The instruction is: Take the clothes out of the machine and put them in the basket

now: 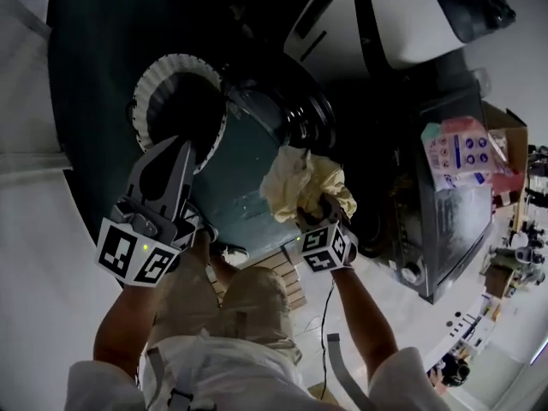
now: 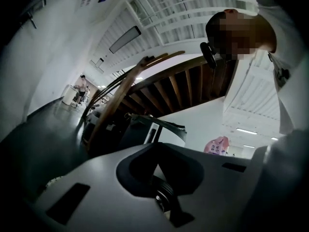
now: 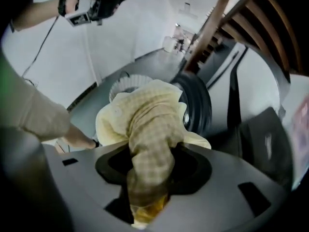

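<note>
A pale yellow checked cloth point(image 1: 300, 185) hangs bunched from my right gripper point(image 1: 315, 211), whose jaws are shut on it. In the right gripper view the cloth point(image 3: 145, 129) fills the gap between the jaws of this gripper point(image 3: 148, 190) and spills forward. The white ribbed basket point(image 1: 158, 80) stands on the dark floor to the left of the washing machine's round door point(image 1: 300, 110). It also shows beyond the cloth as a white basket point(image 3: 126, 82). My left gripper point(image 1: 183, 149) is raised in front of the basket, its fingers meeting at the tip with nothing held.
The white washing machine point(image 1: 342, 24) is at the upper right. A dark cabinet with a pink packet point(image 1: 462, 152) stands right of it. A wooden staircase point(image 2: 164, 81) rises behind. A distant person point(image 2: 82, 86) stands down the hall. A wooden crate point(image 1: 289, 276) lies by my legs.
</note>
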`<state>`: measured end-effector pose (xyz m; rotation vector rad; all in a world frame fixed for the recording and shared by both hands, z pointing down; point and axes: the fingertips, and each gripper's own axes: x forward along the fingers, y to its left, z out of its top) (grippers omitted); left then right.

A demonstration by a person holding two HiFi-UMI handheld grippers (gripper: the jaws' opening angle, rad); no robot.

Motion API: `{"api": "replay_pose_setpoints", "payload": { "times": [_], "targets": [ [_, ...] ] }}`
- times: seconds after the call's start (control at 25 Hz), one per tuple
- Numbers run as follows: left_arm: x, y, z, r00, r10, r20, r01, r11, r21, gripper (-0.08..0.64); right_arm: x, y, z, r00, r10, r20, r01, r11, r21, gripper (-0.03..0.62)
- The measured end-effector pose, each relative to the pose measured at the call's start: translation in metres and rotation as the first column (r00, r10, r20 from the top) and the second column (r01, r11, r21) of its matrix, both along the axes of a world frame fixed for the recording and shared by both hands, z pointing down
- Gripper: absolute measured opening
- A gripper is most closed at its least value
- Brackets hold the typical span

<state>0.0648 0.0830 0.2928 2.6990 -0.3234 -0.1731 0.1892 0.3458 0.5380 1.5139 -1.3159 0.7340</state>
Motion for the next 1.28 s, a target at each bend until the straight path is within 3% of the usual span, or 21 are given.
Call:
{"api": "replay_pose_setpoints", "payload": {
  "times": [0.32, 0.6, 0.8, 1.0, 1.28],
  "targets": [
    [-0.075, -0.100, -0.044, 0.980, -0.201, -0.001, 0.201, 0.978, -0.056, 0.012, -0.058, -0.130, -0.076, 0.992, -0.115, 0.053, 0.112, 0.992, 0.055, 0.211],
    [-0.108, -0.148, -0.090, 0.947, -0.320, -0.010, 0.320, 0.947, -0.017, 0.014, -0.071, -0.213, -0.138, 0.975, -0.219, 0.042, 0.211, 0.966, 0.147, 0.212],
    [-0.118, -0.161, -0.103, 0.898, -0.441, -0.017, 0.441, 0.898, -0.004, 0.013, -0.073, -0.260, -0.152, 0.939, -0.339, 0.066, 0.318, 0.923, 0.216, 0.212],
    [-0.131, -0.169, -0.114, 0.811, -0.585, 0.000, 0.585, 0.811, 0.018, 0.013, -0.073, -0.296, -0.154, 0.875, -0.469, 0.115, 0.435, 0.869, 0.234, 0.212],
    [-0.148, -0.171, -0.078, 0.737, -0.675, 0.041, 0.676, 0.737, -0.004, 0.013, -0.094, -0.340, -0.106, 0.793, -0.593, 0.138, 0.561, 0.800, 0.214, 0.213]
  ]
}}
